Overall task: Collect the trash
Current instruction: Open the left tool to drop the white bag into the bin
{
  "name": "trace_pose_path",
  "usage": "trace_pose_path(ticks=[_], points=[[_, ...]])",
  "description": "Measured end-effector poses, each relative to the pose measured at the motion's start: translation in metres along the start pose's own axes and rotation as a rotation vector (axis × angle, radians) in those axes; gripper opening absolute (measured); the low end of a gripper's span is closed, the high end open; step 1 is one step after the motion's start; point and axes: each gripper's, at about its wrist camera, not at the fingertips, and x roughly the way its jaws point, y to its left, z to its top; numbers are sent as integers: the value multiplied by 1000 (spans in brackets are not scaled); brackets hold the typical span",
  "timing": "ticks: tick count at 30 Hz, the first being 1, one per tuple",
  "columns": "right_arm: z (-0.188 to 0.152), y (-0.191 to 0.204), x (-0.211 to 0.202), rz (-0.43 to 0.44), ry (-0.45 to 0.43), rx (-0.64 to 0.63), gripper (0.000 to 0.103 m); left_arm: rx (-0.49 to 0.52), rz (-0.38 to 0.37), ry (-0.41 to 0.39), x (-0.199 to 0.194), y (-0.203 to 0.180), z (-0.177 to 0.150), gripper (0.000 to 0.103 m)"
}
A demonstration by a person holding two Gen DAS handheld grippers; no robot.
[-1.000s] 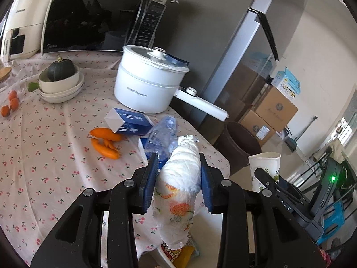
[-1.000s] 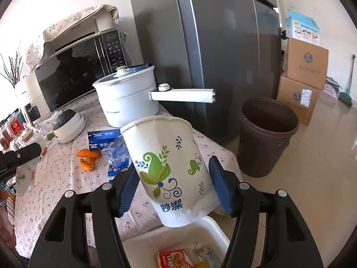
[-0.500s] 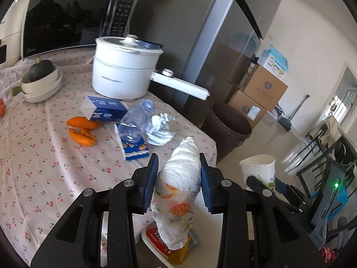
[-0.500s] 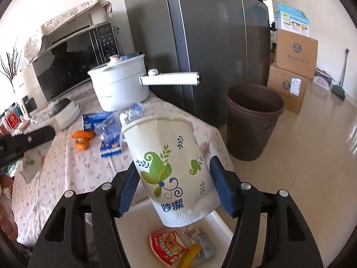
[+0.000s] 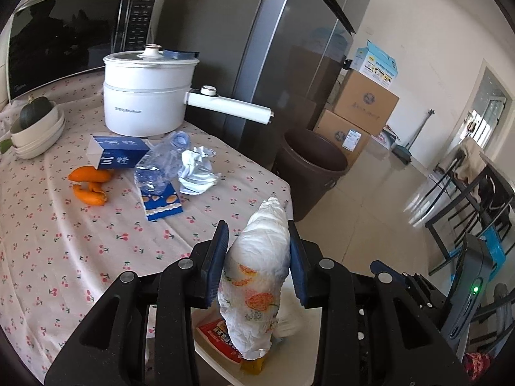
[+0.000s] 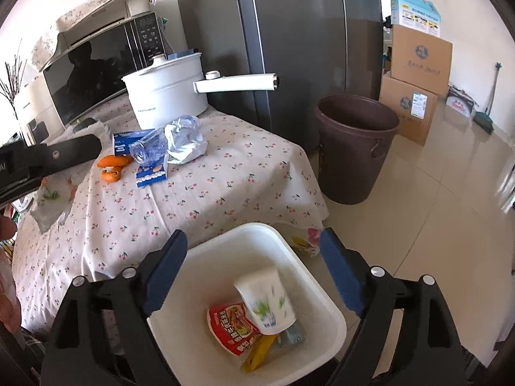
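My left gripper (image 5: pixel 257 251) is shut on a crumpled white napkin with an orange print (image 5: pixel 257 276), held above the white bin (image 5: pixel 222 365) beside the table. My right gripper (image 6: pixel 252 257) is open and empty above the same white bin (image 6: pixel 199 257). A paper cup (image 6: pixel 267 299) lies blurred inside the bin on a red snack packet (image 6: pixel 231 325). On the table lie a crushed plastic bottle (image 5: pixel 161 164), crumpled foil (image 5: pixel 196 170), a blue box (image 5: pixel 119 156), a blue wrapper (image 5: pixel 162 204) and orange peel (image 5: pixel 88 185).
A white electric pot (image 5: pixel 148 93) with a long handle stands at the table's back, before a microwave (image 5: pixel 70 41). A brown trash bucket (image 6: pixel 354 148) stands on the floor by the fridge (image 6: pixel 289 32). Cardboard boxes (image 6: pixel 415 80) are stacked beyond it. Stacked bowls (image 5: pixel 35 132) sit at the left.
My right gripper has opened and the paper cup has dropped into the white bin. Both grippers have moved back from the table toward the bin. The left still holds the napkin.
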Motion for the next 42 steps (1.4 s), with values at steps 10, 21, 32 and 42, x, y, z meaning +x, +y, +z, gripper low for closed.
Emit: trace_pose_path(ticks=[10,21,32,42], points=[[0,-19,-4,-161,-38,24,92,31,-10,16,8,-13,-4,35],[3,-37,-8,-288,-78,60,95,53,-25,79,24,-21,-14,37],[3,-41,-6,-299,-73,78,96,45,7,101,31,-19,-18,66],[9,-34,-1,-291,-71,75,96,34,95,93,36,-5,-18,87]])
